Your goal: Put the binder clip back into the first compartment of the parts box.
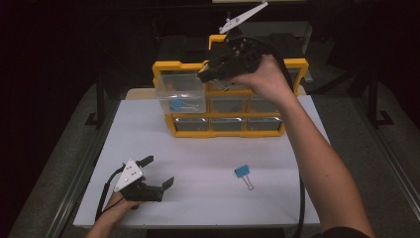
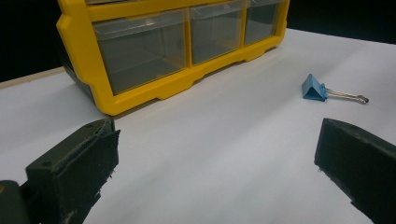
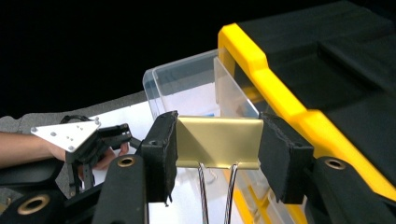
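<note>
A gold binder clip [image 3: 217,135] is pinched by its sides between the pads of my right gripper [image 3: 217,151], wire handles hanging down. In the high view that right gripper [image 1: 205,75] hovers just above the pulled-out clear drawer [image 1: 181,91] at the top left of the yellow organizer [image 1: 163,67]. A blue clip [image 1: 177,104] lies inside that drawer. Another blue binder clip [image 1: 241,171] lies on the white table, right of my left gripper [image 1: 159,171]. The left gripper rests low near the front left edge, jaws wide open around nothing [image 2: 217,140].
The organizer [image 2: 140,95] stands at the back of the white tabletop [image 1: 208,198], its other clear drawers closed. The loose blue clip [image 2: 314,87] lies ahead and to the right of the left jaws. A black case sits behind the organizer. Dark floor surrounds the table.
</note>
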The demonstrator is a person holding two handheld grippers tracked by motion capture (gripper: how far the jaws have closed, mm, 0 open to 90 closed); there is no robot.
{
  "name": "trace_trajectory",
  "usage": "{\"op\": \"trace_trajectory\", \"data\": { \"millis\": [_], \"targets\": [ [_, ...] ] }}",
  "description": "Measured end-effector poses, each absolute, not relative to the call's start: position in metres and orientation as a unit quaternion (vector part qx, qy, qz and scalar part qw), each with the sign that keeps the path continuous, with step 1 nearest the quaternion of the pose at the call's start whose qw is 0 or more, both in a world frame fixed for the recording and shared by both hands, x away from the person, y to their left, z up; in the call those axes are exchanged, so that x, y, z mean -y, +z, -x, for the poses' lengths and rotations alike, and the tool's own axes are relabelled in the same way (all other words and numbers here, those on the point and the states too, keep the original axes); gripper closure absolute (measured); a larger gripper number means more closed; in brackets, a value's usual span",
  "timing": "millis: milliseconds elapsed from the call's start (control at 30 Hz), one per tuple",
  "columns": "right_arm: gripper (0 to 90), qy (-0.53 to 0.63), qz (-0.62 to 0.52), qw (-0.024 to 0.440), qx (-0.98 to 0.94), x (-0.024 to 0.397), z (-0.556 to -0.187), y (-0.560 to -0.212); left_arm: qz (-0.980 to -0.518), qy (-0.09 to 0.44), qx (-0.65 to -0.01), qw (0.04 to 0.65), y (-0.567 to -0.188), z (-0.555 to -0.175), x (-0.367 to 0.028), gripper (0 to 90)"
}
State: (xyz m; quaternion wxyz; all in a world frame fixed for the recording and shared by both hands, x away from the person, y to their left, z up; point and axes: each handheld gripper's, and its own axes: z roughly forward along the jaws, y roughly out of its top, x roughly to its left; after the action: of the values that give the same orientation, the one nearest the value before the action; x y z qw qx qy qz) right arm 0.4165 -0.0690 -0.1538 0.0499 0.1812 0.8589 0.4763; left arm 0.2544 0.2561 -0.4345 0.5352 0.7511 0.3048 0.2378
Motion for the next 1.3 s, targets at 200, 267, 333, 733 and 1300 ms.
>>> {"op": "trace_trajectory", "data": {
  "millis": [200,267,333,733,1300],
  "targets": [
    [49.2,0.471,-0.168,0.051,-0.864,0.054,-0.423,-0.149,-0.753,0.238,-0.303,0.534,-0.435,-0.254,-0.256,0.0],
    [49.1,0.469,-0.172,0.044,-0.865,0.047,-0.424,-0.148,-0.753,0.238,-0.302,0.534,-0.435,-0.254,-0.256,0.0],
    [49.1,0.468,-0.169,0.045,-0.866,0.042,-0.426,-0.147,-0.752,0.236,-0.305,0.535,-0.435,-0.254,-0.256,0.0],
    [49.1,0.464,-0.153,0.04,-0.872,0.015,-0.435,-0.148,-0.75,0.238,-0.304,0.538,-0.435,-0.254,-0.257,0.0],
    [49.1,0.45,-0.151,0.033,-0.88,-0.001,-0.441,-0.154,-0.751,0.235,-0.305,0.537,-0.435,-0.254,-0.257,0.0]
  ]
}}
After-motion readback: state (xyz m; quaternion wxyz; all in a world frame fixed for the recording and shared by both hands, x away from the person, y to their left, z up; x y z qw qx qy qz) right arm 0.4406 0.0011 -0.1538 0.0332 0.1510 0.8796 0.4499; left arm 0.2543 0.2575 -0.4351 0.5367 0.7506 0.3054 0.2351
